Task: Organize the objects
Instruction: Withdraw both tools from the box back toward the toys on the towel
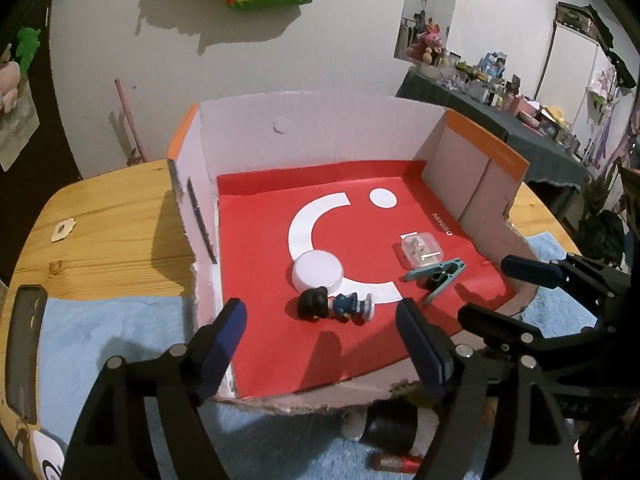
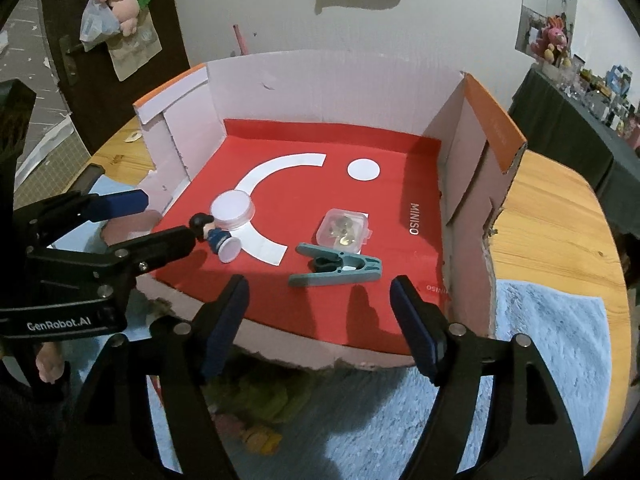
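My left tongs [image 1: 320, 312]: jaws spread apart, nothing between the pads, hovering over the near edge of the cardboard box [image 1: 304, 136]. My right tongs [image 2: 318, 292]: likewise released, empty, held over the same near edge, just beside the left pair. Cardboard box: open-topped, pale walls with orange flap edges, near wall torn low and ragged, floor lined with a red sheet [image 1: 352, 344] bearing a white curve and a white dot. Contents, four items, all resting on the red sheet. One toy figure [image 1: 334, 305], dark hair, blue outfit, white round base, lying on its side towards the near left. One round white lid [image 1: 319, 271], flat, touching or just behind the figure's head. One small clear plastic case [image 2: 343, 228] holding little metal bits, set right of centre. One grey-green clip [image 2: 335, 266], lying flat just in front of the case, closest to my right tongs. Surroundings: wooden table [image 1: 112, 224] under the box; light blue towel [image 2: 552, 344] spread on the table at the near side; a phone [image 1: 24, 344] lying at the left edge of the towel.
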Available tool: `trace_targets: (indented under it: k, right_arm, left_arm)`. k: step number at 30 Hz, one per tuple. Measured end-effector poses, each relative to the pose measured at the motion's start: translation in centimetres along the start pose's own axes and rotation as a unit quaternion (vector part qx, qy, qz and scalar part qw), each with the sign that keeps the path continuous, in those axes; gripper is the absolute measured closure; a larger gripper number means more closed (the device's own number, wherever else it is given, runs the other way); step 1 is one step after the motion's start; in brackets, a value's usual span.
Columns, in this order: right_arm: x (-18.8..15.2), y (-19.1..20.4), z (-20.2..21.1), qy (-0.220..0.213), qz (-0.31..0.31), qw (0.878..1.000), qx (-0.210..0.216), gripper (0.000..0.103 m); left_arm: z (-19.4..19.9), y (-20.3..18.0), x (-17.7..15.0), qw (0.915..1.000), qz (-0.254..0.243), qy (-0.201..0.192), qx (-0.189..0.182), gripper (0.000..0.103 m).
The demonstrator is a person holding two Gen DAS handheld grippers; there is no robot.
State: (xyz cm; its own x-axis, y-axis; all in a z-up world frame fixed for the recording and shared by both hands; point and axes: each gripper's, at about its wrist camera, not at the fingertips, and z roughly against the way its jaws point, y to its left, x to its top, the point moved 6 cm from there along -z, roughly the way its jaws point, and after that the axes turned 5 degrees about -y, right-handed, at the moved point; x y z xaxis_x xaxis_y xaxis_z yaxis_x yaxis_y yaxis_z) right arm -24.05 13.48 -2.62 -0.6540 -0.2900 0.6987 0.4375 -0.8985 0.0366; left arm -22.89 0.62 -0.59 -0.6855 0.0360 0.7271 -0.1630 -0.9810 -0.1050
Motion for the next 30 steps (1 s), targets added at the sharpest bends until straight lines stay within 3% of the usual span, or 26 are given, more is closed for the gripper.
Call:
trace_targets:
  k: [10,12,19,21,30]
  right_arm:
    - [-0.4,0.5,1.8,-0.019,-0.007,1.0,0.005,0.025]
    - [-0.5,0.6,2.1,-0.023,-0.008,1.0,0.004,0.019]
    - [-0.9,0.9,3.4,-0.037,-0.014,0.999,0.009,0.016]
    - [-1.0,1.0,3.8,-0.042,-0.013,0.999,0.008,0.009]
    - [-1.5,1.4,5.4,-0.056,-0.016,0.998,0.006,0.004]
  left_arm:
    - [2.0,-0.3,-0.3,0.9998,-0.005,-0.021,0.0,0.016]
    - [2.3,-0.4,-0.3,0.9997,-0.005,-0.024,-0.001,0.013]
    - [3.6,-0.4,-0.6,0.9993,-0.005,-0.036,0.001,0.01]
    - [4.0,-0.5,-0.7,0.9992,-0.006,-0.04,0.001,0.008]
    - [5.8,-0.9,-1.3,0.9983,-0.011,-0.057,0.003,0.0]
